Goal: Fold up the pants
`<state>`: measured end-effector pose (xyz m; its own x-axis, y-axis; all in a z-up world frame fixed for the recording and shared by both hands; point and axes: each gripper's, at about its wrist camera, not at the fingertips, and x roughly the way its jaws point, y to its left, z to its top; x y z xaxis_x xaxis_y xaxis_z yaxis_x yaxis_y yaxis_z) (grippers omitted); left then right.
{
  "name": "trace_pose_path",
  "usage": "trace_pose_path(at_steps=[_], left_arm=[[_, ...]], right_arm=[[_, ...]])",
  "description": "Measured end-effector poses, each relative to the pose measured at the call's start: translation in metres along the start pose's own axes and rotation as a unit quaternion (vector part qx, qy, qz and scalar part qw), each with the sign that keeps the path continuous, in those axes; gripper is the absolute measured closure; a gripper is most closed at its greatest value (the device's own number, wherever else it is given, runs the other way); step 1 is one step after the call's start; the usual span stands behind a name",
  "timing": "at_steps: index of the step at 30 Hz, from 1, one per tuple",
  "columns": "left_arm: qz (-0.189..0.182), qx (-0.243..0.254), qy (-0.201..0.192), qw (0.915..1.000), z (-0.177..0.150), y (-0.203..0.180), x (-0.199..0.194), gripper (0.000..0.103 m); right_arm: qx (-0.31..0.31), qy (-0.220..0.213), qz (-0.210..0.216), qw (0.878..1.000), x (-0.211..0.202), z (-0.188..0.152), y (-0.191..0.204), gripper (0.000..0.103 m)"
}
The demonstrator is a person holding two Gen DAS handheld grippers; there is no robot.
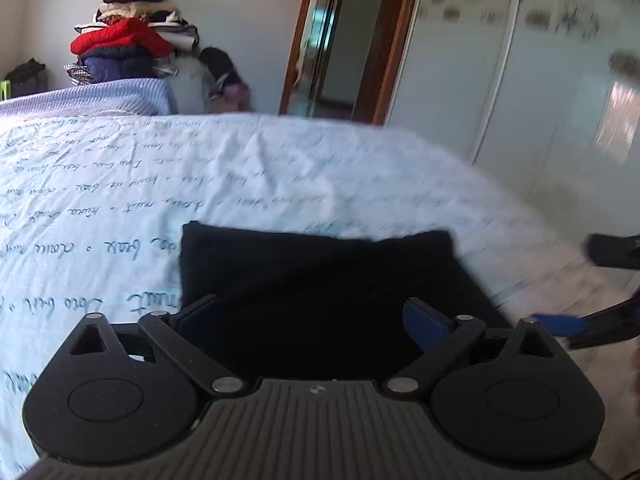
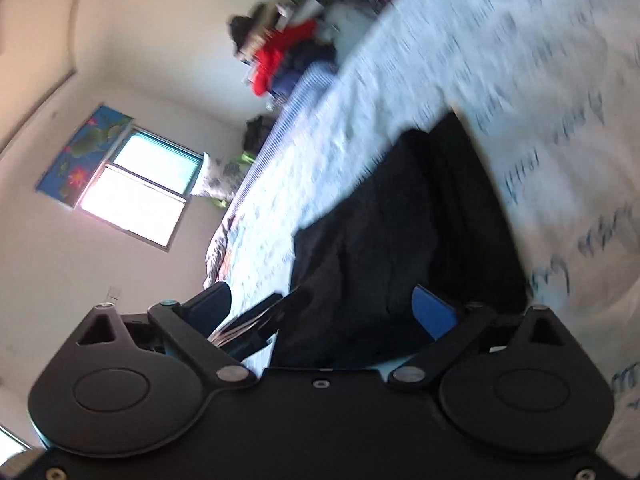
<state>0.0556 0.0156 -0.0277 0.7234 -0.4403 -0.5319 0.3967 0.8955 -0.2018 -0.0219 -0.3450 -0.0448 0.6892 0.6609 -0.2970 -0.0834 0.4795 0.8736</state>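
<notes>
1. Folded black fabric pants (image 1: 320,280) lie as a dark rectangle on a bed under a pale blue sheet printed with cursive script (image 1: 160,168); their near edge is hidden behind the tool in the left wrist view.
2. The left gripper (image 1: 312,320) hangs over the pants, fingers spread wide, pinching nothing; its left pad is lost against the dark cloth.
3. The right gripper (image 2: 320,312), its view rolled sideways and blurred, also has fingers spread apart, with the pants (image 2: 400,240) between them toward 12 o'clock.
4. At 3 o'clock in the left view, the other tool's blue-tipped finger (image 1: 560,324) is cut off by the frame.
5. At 11 o'clock, a heap of red and dark clothes (image 1: 120,44).
</notes>
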Motion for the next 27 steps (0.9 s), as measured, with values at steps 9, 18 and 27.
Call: trace_pose_path(at_steps=[9,18,27], left_arm=[[0.023,0.061,0.028,0.9975,-0.040,-0.023,-0.020,0.001],[0.042,0.025,0.044,0.9978,-0.051,-0.016,-0.025,0.001],[0.065,-0.013,0.097,0.9931,-0.052,-0.008,-0.018,0.006]], right_arm=[[0.026,-0.003,-0.049,0.998,-0.003,-0.007,-0.011,0.004],[0.019,0.004,-0.050,0.999,-0.008,-0.015,-0.011,0.004],[0.051,0.040,-0.040,0.997,0.022,-0.007,-0.016,0.006]])
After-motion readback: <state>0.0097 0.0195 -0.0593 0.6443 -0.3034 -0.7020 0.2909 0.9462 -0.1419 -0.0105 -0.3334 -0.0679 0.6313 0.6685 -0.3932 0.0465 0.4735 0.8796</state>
